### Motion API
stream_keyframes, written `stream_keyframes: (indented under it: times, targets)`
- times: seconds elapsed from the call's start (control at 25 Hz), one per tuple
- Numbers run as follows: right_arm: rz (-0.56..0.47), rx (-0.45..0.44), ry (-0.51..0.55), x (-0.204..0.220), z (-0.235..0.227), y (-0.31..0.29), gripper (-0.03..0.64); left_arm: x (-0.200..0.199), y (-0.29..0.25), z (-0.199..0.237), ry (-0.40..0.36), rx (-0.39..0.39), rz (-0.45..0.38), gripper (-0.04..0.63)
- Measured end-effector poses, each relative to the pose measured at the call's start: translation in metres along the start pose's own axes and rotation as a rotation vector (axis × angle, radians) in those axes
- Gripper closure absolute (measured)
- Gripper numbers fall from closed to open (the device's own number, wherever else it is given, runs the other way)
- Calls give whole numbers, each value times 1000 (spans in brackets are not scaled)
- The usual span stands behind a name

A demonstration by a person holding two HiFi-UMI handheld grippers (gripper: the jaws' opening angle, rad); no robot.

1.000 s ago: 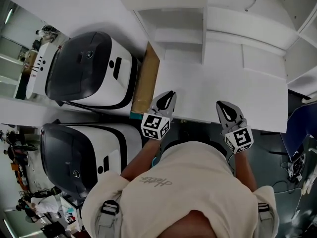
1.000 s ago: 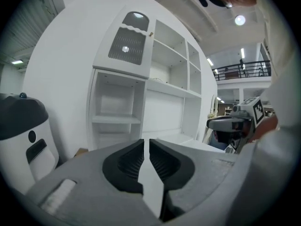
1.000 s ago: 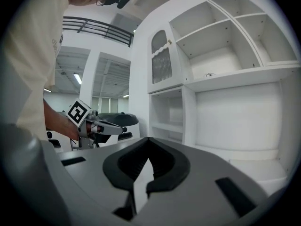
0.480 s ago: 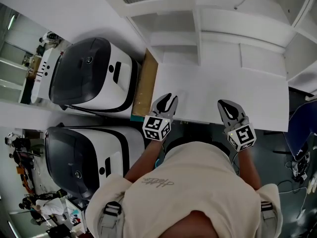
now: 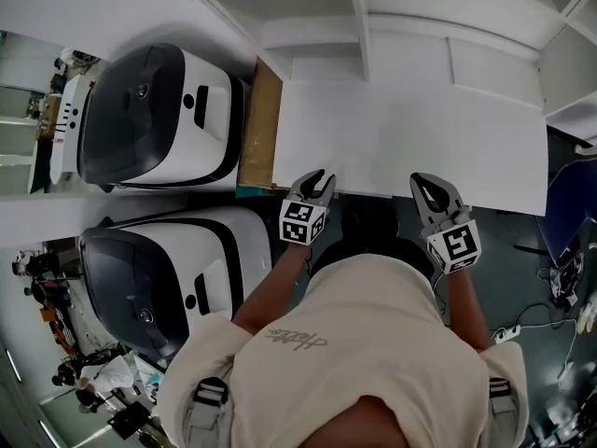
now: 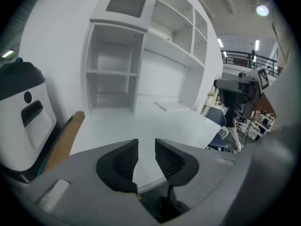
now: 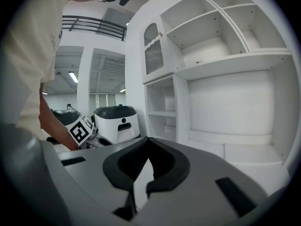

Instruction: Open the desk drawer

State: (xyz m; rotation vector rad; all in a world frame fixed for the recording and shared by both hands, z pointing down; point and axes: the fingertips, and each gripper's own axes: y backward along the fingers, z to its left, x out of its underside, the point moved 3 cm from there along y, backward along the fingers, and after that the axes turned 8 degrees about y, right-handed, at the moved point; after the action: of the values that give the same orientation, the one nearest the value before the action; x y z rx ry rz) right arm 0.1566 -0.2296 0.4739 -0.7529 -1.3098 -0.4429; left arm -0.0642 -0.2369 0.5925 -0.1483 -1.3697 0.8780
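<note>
The white desk [image 5: 410,138] fills the middle of the head view, and no drawer shows in any view; the space under its front edge is hidden. My left gripper [image 5: 319,179] hangs at the desk's front edge near the left corner. Its jaws stand apart with nothing between them, and through the gap of the left gripper [image 6: 146,142] I see the desktop [image 6: 141,121] and its near edge. My right gripper [image 5: 428,185] sits at the front edge further right. The right gripper [image 7: 147,144] has its tips together and is empty.
Two white-and-black machines [image 5: 159,115] [image 5: 154,269] stand left of the desk, with a wooden panel [image 5: 259,124] between them and it. White shelving [image 5: 317,26] rises at the back. A blue chair [image 5: 569,236] is at the right. A person [image 6: 233,121] stands far off.
The left gripper's jaws have gone from shut to apart, and it has sunk from over the desktop to the desk's front edge. The right gripper has dropped slightly.
</note>
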Motion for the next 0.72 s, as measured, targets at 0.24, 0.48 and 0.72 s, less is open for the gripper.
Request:
stream_keyframes:
  times: [0.24, 0.48, 0.72]
  targets:
    - [17, -33, -7, 16, 12, -6, 621, 68, -1, 22, 88, -67, 109, 495]
    - [36, -73, 25, 26, 24, -17, 621, 127, -15, 44, 219, -119, 199, 495]
    - [69, -77, 19, 31, 26, -24, 621, 173, -40, 52, 243, -114, 298, 494]
